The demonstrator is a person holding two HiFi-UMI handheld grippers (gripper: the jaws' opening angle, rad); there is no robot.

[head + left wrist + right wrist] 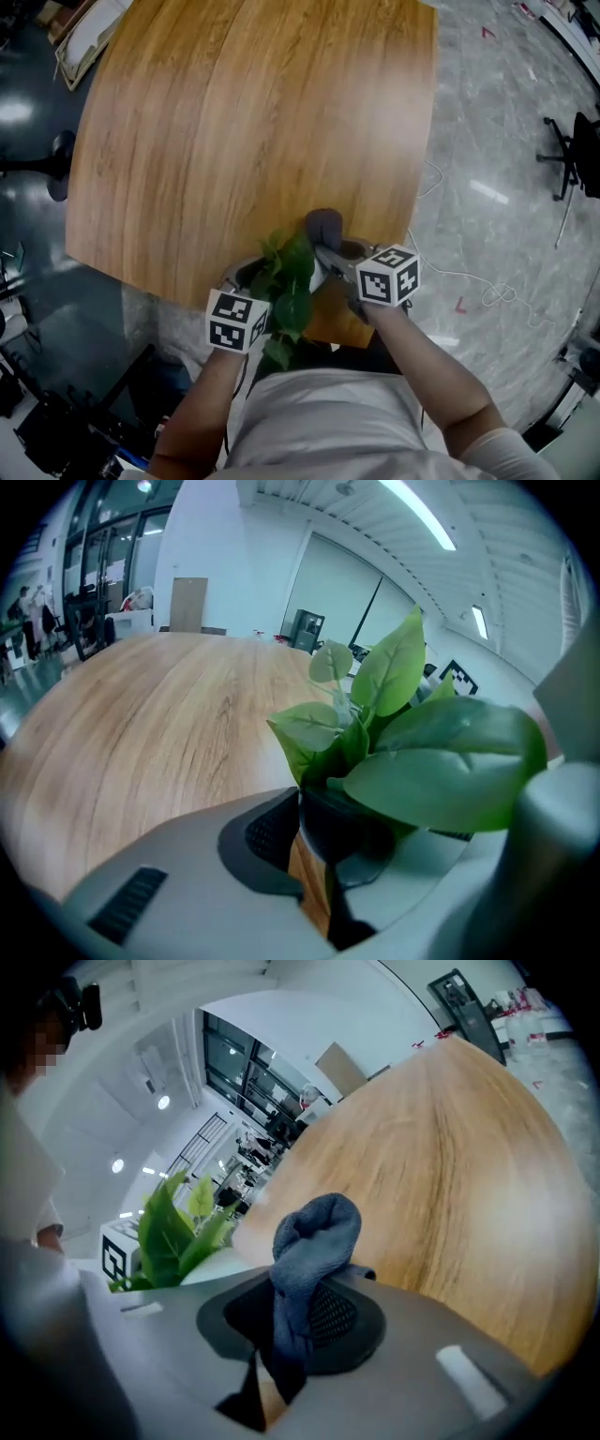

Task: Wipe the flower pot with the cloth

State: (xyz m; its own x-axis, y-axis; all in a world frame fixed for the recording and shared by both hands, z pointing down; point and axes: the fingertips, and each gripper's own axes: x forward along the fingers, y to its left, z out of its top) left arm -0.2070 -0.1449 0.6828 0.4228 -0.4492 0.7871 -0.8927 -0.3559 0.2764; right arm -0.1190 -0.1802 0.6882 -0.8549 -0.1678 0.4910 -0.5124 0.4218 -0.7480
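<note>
**Wood-grain tabletop, near edge: pot and cloth both in hand**

Wood-grain table is bare across most of its top; floor beyond is pale and polished. All activity sits at the near edge.

Left gripper: jaws closed on the small dark flower pot, just under the leaves. Whether the pot rests on the table cannot be told.

Right gripper: jaws pinched on the grey cloth, with a bunched fold standing above them.

Position: cloth lies close to the right of the foliage, apart from it in the right gripper view. No contact with the pot wall is visible.

Assessment: pot looks light, rigid and probably smooth, so liable to twist in the grip. Hold it at the wall, clear of the soft leaves. Cloth is limp and should conform readily.
</note>
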